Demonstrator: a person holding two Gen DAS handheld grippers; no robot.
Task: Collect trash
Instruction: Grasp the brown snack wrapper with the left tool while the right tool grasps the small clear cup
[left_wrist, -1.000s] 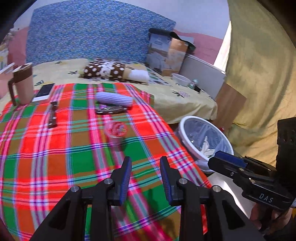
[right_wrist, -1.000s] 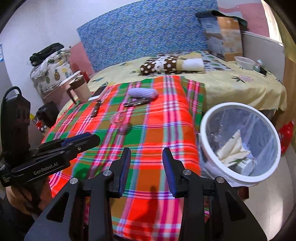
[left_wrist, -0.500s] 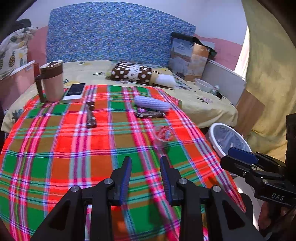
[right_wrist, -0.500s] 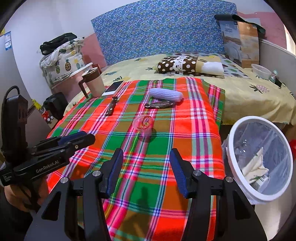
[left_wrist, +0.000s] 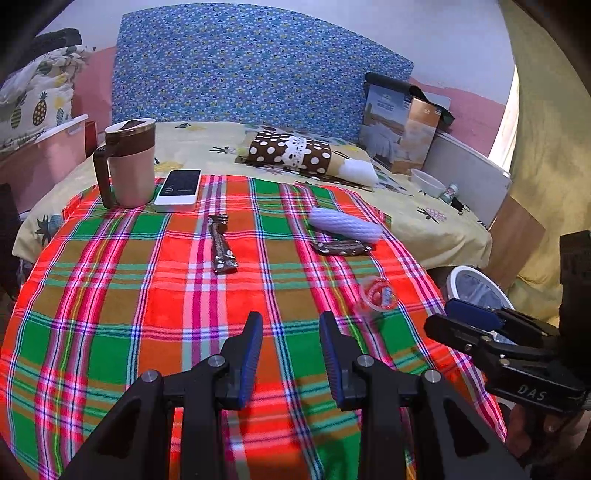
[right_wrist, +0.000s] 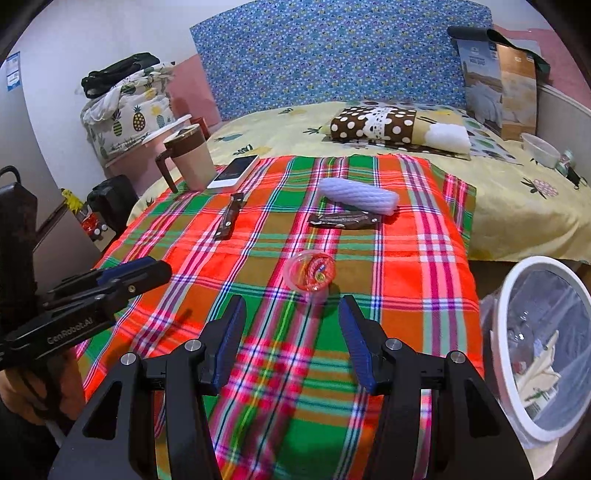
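A small clear plastic cup (right_wrist: 309, 275) with red contents stands on the plaid cloth, just beyond my right gripper (right_wrist: 292, 302), whose jaws are open and hold nothing. In the left wrist view the same cup (left_wrist: 376, 297) sits right of my left gripper (left_wrist: 290, 319), which is narrowly open and empty above the cloth. Two dark wrappers (left_wrist: 221, 245) (left_wrist: 341, 246) lie farther back. The white-rimmed trash bin (right_wrist: 517, 280) with a clear liner and paper scraps stands on the floor to the right of the bed.
A lavender roll (right_wrist: 360, 195) lies beside the far wrapper. A mug (left_wrist: 127, 162) and a phone (left_wrist: 179, 186) sit at the cloth's back left. Pillows, a box (right_wrist: 498, 74) and a bowl (right_wrist: 541, 149) are on the yellow sheet behind. The plaid cloth (left_wrist: 110, 314) has bare room near me.
Both views swung leftward, so the bin slid toward the right edge. The cup now sits straight ahead of the right gripper. The right jaws spread wider; the left jaws kept their gap.
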